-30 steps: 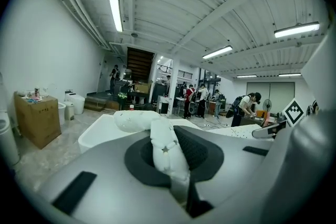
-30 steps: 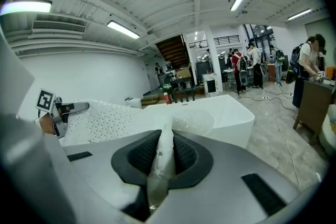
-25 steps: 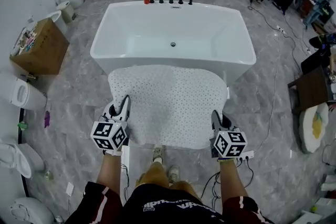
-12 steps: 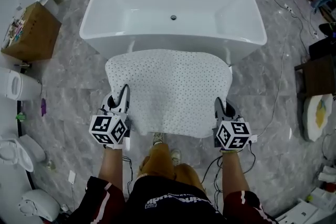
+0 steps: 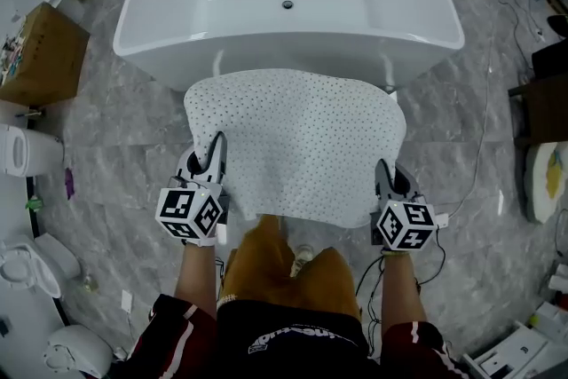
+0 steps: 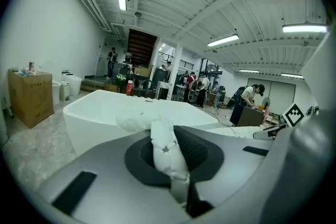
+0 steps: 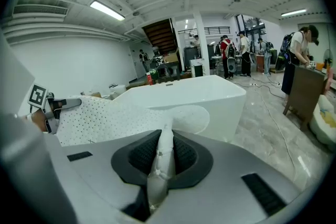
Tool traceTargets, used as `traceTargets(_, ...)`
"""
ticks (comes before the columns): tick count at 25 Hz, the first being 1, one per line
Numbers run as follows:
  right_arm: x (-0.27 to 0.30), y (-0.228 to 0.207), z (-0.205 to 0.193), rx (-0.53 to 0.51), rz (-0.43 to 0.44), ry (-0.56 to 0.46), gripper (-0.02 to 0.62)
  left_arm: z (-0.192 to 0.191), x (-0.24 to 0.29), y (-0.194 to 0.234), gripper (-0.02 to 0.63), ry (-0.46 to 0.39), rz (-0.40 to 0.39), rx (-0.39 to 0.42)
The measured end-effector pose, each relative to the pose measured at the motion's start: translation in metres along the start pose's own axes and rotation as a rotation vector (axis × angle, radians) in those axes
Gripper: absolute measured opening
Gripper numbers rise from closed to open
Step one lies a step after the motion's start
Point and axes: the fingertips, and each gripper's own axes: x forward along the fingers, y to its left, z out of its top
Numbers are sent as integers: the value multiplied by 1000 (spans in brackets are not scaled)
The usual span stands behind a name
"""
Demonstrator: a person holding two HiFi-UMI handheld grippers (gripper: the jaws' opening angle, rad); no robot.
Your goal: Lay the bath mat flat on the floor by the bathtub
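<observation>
— Two corners of the white, dotted bath mat (image 5: 297,138): where are they?
— One in each. Your left hand-held gripper (image 5: 214,153) is clamped on the near left corner, your right hand-held gripper (image 5: 385,175) on the near right. Each pair of jaws sits almost together, pinching a bunched fold of mat.
— And the rest?
— You hold it spread over the grey marble floor (image 5: 124,146), its far edge just beside the near wall of the white oval bathtub (image 5: 444,31).
— Around you?
— A brown cardboard box (image 5: 44,58) and a white toilet (image 5: 18,151) stand well off to your left.
</observation>
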Motion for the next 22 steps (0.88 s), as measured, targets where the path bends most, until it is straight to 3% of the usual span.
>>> traceTargets(5,38,-22,-37,33,-31,-27,57,-42,36,7,32,-14,3,93)
traceTargets(16,119,-60,-107,-5,-43,-90,55,-139,106,31,32,-87,16,95)
traceTargets(22,153,-67,-143,-40,-39,-91,55,-188,125,45,31,-67,-49,106)
